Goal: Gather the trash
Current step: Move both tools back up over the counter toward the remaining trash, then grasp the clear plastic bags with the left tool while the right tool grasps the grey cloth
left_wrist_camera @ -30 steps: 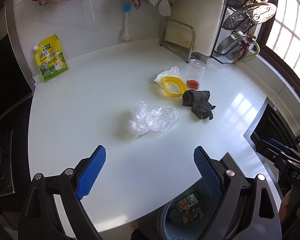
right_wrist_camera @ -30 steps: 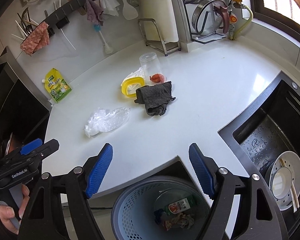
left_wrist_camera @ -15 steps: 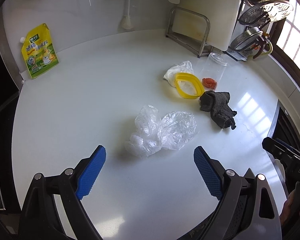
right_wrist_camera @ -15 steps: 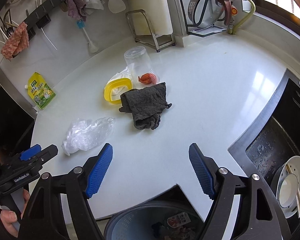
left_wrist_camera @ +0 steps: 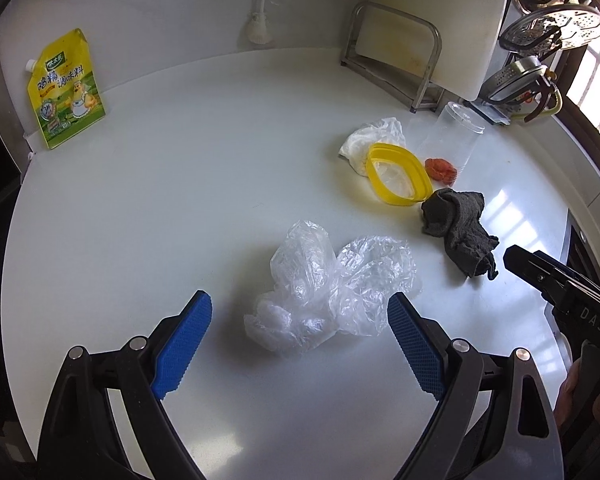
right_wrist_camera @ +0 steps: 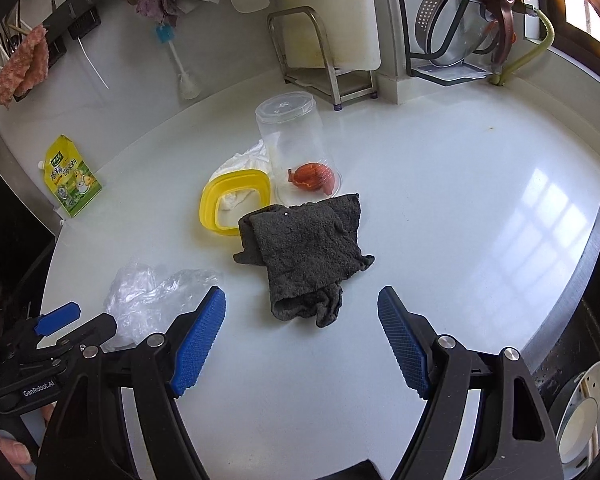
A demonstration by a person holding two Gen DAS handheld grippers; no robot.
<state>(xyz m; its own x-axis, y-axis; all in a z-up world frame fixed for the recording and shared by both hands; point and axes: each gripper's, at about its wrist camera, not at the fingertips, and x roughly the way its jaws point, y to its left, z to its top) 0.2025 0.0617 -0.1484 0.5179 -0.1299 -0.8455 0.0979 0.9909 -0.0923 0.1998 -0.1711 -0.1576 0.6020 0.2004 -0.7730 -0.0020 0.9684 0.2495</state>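
Fingers (left_wrist_camera: pixel 182 342) of both grippers stood wide, empty | step: approach to plastic bag (left_wrist_camera: pixel 332 288) | next: left gripper (left_wrist_camera: pixel 300 340) must descend, pinch it.

The crumpled clear plastic bag (right_wrist_camera: pixel 156 292) is partly hidden in the right wrist view behind the blue left pad and the other gripper's black body at eight o'clock. The white crumpled wrapper (right_wrist_camera: pixel 240 164) lies partly behind the yellow lid (right_wrist_camera: pixel 236 200) and the upturned clear cup (right_wrist_camera: pixel 296 140). At four o'clock the sink (right_wrist_camera: pixel 596 320) and the white dishes (right_wrist_camera: pixel 588 412) in it are cut by the frame edge. Small print on the yellow pouch (left_wrist_camera: pixel 66 88) cannot be read.
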